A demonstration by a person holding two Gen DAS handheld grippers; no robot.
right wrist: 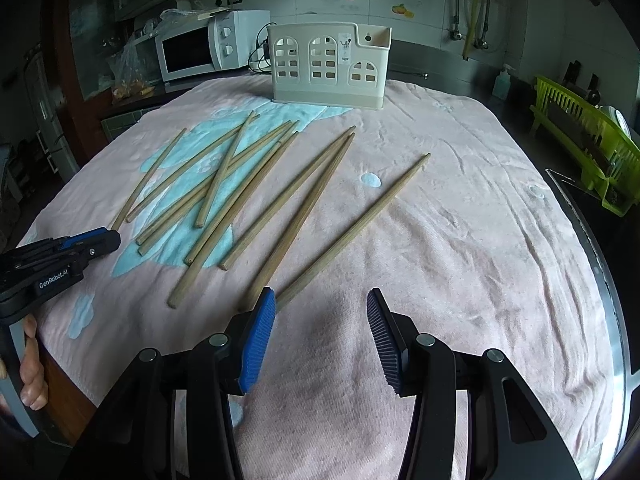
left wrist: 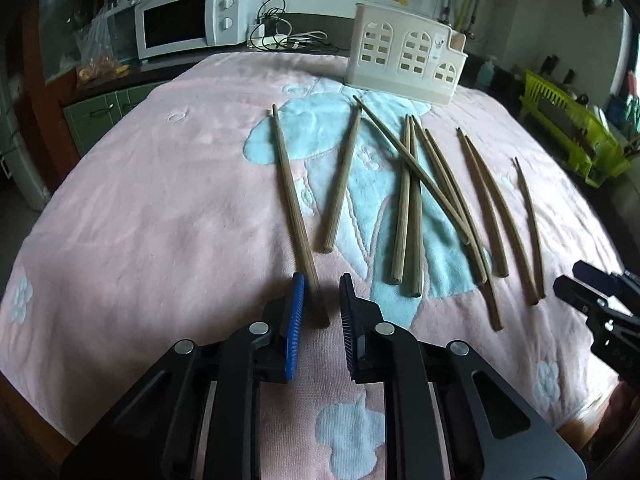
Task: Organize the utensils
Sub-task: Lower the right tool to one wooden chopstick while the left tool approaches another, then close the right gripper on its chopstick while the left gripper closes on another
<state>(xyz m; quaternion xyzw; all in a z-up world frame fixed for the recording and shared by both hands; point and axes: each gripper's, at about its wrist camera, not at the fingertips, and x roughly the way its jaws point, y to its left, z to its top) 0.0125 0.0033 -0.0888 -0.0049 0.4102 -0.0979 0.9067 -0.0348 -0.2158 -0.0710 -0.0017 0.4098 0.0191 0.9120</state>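
Several wooden chopsticks lie scattered on a pink towel, pointing toward a cream utensil holder at the far edge. My left gripper straddles the near end of the leftmost chopstick. The blue pad is against it, while a gap shows on the dark pad's side. In the right wrist view my right gripper hovers open and empty. The near end of the rightmost chopstick lies just beyond its blue finger. The holder stands upright behind the pile.
A white microwave and cables sit behind the table at the left. A green dish rack stands off the right side, past the table's metal rim. A person's hand holds the left gripper at the left edge.
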